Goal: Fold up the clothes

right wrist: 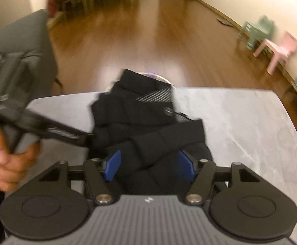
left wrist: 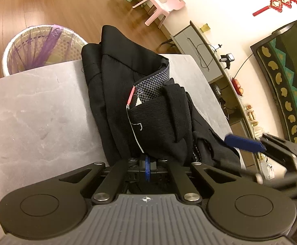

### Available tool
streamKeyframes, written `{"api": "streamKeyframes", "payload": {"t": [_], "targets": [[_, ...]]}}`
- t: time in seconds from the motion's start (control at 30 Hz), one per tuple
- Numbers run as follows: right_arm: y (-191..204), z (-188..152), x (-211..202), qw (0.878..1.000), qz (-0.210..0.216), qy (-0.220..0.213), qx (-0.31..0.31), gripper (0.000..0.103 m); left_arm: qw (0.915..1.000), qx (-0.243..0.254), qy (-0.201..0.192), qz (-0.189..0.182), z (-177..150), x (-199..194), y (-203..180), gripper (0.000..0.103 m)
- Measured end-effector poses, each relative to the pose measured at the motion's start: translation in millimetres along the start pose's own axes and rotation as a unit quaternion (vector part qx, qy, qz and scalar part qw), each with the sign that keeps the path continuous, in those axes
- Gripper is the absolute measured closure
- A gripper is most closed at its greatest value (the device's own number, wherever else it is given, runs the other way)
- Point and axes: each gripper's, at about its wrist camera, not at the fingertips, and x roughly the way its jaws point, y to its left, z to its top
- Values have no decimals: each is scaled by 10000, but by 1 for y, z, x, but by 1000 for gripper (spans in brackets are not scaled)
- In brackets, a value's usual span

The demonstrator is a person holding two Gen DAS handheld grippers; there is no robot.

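On garment [left wrist: 148, 110]: red tag [left wrist: 131, 98], unreadable

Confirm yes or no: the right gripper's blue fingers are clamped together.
No: the right gripper has its blue fingers standing apart over the black garment.

black trousers [left wrist: 115, 94] | waistband lining [left wrist: 156, 85] navy, white lattice | grey marbled table [left wrist: 36, 112] | blue tong pads [right wrist: 112, 168]

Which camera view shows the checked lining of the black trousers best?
The left wrist view: the checked lining of the black trousers is sharp there, its white grid clear. The right wrist view is blurred and shows it only as a pale striped band.
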Motion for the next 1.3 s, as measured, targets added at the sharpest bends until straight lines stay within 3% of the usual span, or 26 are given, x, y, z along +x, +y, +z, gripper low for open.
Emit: {"api": "streamKeyframes", "payload": {"t": [0.1, 0.13, 0.2, 0.23, 0.3, 0.37, 0.4, 0.5, 0.57, 0.63, 0.67, 0.7, 0.77, 0.87, 0.93, 0.97, 1.07, 1.13, 1.2, 1.23, 1.27, 1.3], "targets": [[12, -4, 10, 9993, -70, 198, -314, 42, 10000, 17, -14, 21, -2, 0, -2, 103], [11, -4, 15, 9989, -228, 261, -310, 47, 10000, 23, -18, 25, -3, 0, -2, 103], [7, -5, 23, 9976, -512, 358, -309, 70, 10000, 28, -17, 23, -3, -1, -2, 103], [4, -4, 24, 9971, -596, 355, -325, 91, 10000, 30, -16, 22, -3, -1, -2, 103], [-9, 4, 16, 9959, -804, 251, -330, 97, 10000, 27, -16, 20, -4, -2, -2, 103], [-29, 17, 4, 9929, -1153, 84, -298, 98, 10000, 37, -21, 32, -4, -2, -3, 103], [-46, 27, -4, 9875, -1557, -38, -232, 98, 10000, 46, -24, 39, -5, -2, -3, 103], [-107, 54, -18, 9581, -2798, -495, 361, 97, 9998, 148, -47, 89, -5, -1, -6, 103], [-143, 57, -13, 9349, -3340, -792, 907, 79, 9997, 217, -39, 71, -4, 1, -9, 103], [-160, 46, -3, 9227, -3609, -558, 1240, 47, 9997, 226, -3, -6, -3, 1, -9, 102], [-165, 37, -7, 9160, -3656, -604, 1534, 49, 9997, 223, 16, -41, -2, 1, -8, 101], [-165, 27, -12, 9139, -3578, -686, 1790, 50, 9998, 210, 30, -67, -2, 1, -7, 101], [-153, 6, -27, 9267, -3022, -914, 2039, 50, 9997, 196, 60, -107, -1, 1, -5, 101], [-95, -20, -40, 9709, -1840, -892, 1245, 45, 9998, 124, 26, -171, 1, 0, -3, 96], [-46, -30, -39, 9886, -1277, -660, 440, 36, 9996, 99, -55, -241, 3, -2, -4, 95], [-21, -33, -35, 9926, -1082, -542, 37, 29, 9995, 114, -126, -283, 3, -4, -7, 95], [47, -33, -11, 9897, -835, -215, -1145, 24, 9985, 184, -331, -386, 3, -8, -15, 95], [69, -31, 12, 9759, -1280, -153, -1762, 26, 9975, 267, -444, -485, 3, -11, -19, 95], [71, -26, 28, 9703, -1551, -67, -1855, 54, 9955, 414, -578, -626, 3, -15, -24, 95], [64, -20, 32, 9750, -1492, -8, -1648, 86, 9943, 484, -648, -698, 3, -17, -27, 95], [56, -14, 31, 9793, -1433, -23, -1431, 95, 9928, 541, -730, -776, 3, -20, -29, 95], [47, -9, 24, 9834, -1368, -145, -1181, 96, 9913, 584, -812, -855, 4, -22, -30, 89]]}}
